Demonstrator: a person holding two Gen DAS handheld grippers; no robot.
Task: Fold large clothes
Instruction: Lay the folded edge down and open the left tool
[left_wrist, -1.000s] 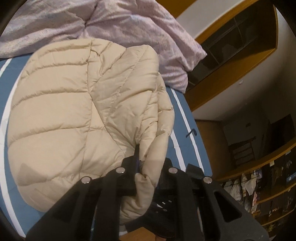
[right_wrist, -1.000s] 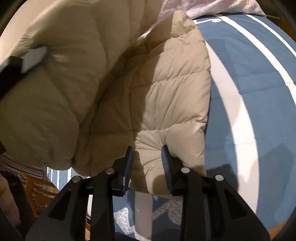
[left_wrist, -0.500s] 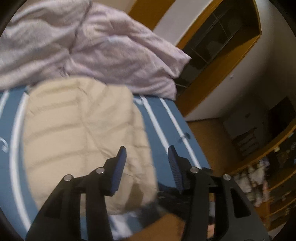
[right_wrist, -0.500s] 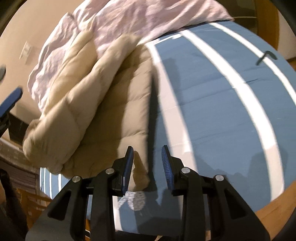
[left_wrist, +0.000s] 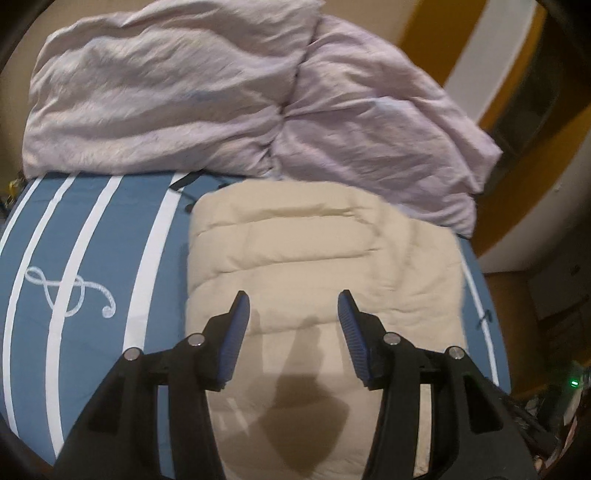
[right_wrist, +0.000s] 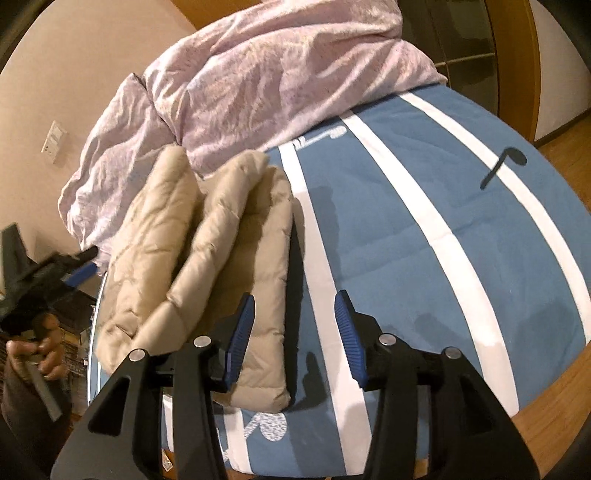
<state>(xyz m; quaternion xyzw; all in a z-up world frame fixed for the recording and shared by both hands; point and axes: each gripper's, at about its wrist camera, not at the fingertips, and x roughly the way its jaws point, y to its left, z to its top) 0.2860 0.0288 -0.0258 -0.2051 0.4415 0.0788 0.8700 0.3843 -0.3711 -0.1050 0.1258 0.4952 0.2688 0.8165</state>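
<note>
A beige quilted puffer jacket (left_wrist: 317, 266) lies folded in a thick stack on the blue bed sheet with white stripes (left_wrist: 92, 243). In the right wrist view the jacket (right_wrist: 207, 236) shows as layered folds at the left. My left gripper (left_wrist: 293, 310) is open and empty, hovering above the jacket's near part. My right gripper (right_wrist: 293, 317) is open and empty, above the sheet (right_wrist: 424, 229) just right of the jacket's edge. The left gripper (right_wrist: 48, 280) also shows at the far left of the right wrist view, held in a hand.
A crumpled lilac duvet (left_wrist: 240, 92) is piled at the head of the bed behind the jacket, also in the right wrist view (right_wrist: 266, 81). The bed's wooden edge (right_wrist: 546, 413) runs at the lower right. Wooden shelving (left_wrist: 535, 92) stands to the right.
My left gripper let go of the jacket and opened; both grippers have drawn back and up. The jacket dropped into a folded stack on the bed.
</note>
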